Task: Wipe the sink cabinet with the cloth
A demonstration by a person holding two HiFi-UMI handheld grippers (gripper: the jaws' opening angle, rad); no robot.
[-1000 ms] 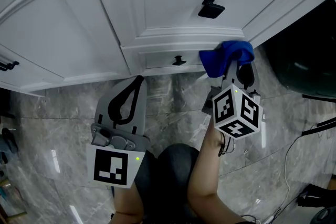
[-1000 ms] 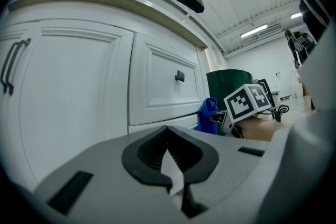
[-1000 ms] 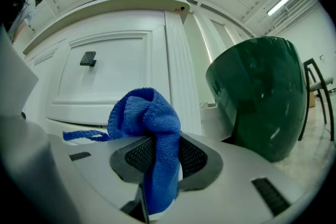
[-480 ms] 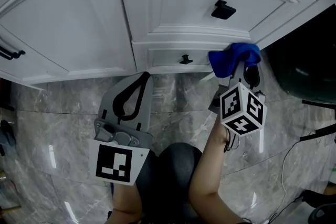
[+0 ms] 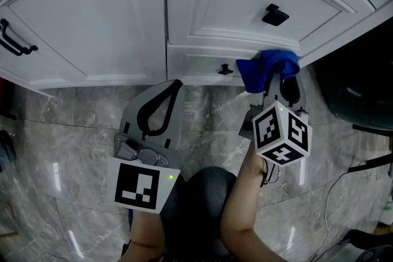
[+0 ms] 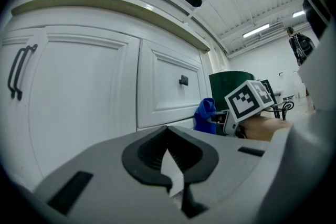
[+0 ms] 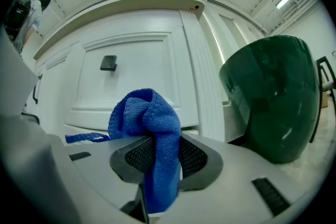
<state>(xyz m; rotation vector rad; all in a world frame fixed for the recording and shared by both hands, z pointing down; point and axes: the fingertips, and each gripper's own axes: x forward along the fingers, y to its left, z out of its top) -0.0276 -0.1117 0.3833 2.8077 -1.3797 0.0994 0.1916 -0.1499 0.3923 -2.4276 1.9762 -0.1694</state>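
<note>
A blue cloth (image 5: 267, 67) is bunched between the jaws of my right gripper (image 5: 277, 80) and presses on the lower rail of the white sink cabinet (image 5: 202, 3), just right of a small black knob (image 5: 225, 69). The right gripper view shows the cloth (image 7: 152, 118) hanging out of the shut right gripper (image 7: 155, 150) in front of a cabinet door (image 7: 136, 76). My left gripper (image 5: 175, 84) hovers above the floor to the left, shut and empty, its tips short of the cabinet base. From the left gripper (image 6: 168, 131) the cloth (image 6: 205, 115) shows at the right.
A square black knob (image 5: 275, 15) sits on the door above the cloth, and a black bar handle (image 5: 15, 40) at far left. A dark green bin (image 7: 273, 97) stands right of the cabinet. Cables (image 5: 362, 162) lie on the grey marble floor (image 5: 73, 132).
The cloth has slid left along the lower rail, closer to the small knob. The view has shifted, so the cabinet sits further right. The left gripper stays shut and empty.
</note>
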